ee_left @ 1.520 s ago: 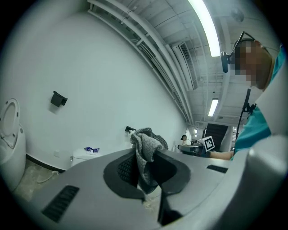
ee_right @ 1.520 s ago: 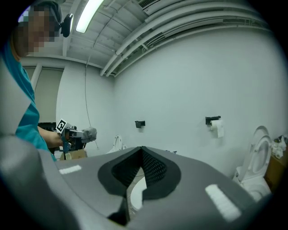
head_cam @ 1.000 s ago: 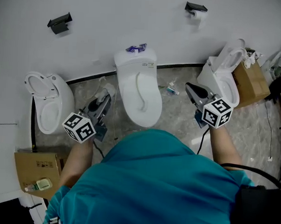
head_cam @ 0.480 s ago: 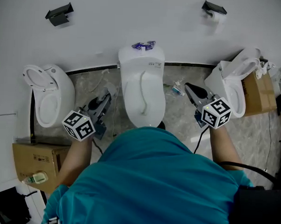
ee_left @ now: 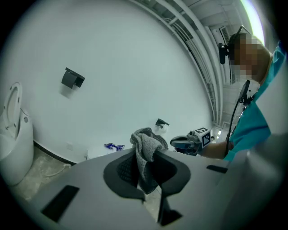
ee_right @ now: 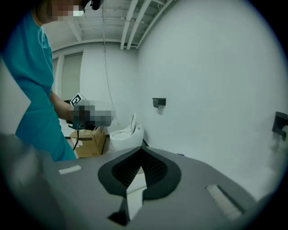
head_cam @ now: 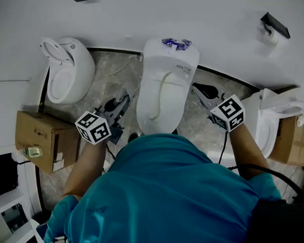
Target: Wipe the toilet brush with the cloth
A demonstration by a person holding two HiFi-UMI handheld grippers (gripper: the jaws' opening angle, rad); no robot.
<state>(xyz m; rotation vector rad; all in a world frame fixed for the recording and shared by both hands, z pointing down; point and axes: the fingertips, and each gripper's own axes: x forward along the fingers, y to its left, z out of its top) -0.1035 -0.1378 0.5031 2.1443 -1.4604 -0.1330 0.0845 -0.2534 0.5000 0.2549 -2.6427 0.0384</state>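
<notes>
Head view: the person in a teal shirt [head_cam: 164,194] stands over a white toilet [head_cam: 163,89] with both arms held forward, one on each side of it. The left hand-held gripper [head_cam: 121,102] is over the grey marbled floor [head_cam: 111,74], just left of the bowl. The right hand-held gripper [head_cam: 197,89] is near the bowl's right edge, its marker cube [head_cam: 228,112] behind it.

In the left gripper view, the jaws of the left hand-held gripper pinch a grey knitted cloth [ee_left: 145,146]. A bunch of it stands up above the pads, and the rest hangs down between them. The same view shows the other hand-held gripper off to the right, well apart from the cloth.

In the right gripper view, the jaws are pressed together with nothing between them, pointing toward the white wall [ee_right: 207,67].

A small blue-purple item [head_cam: 176,43] lies on the toilet's tank. A second toilet [head_cam: 68,74] with its seat raised stands to the left. Beside it is a cardboard box [head_cam: 40,136]. A third toilet [head_cam: 270,123] stands to the right, below a toilet-paper holder [head_cam: 273,25] on the wall.
</notes>
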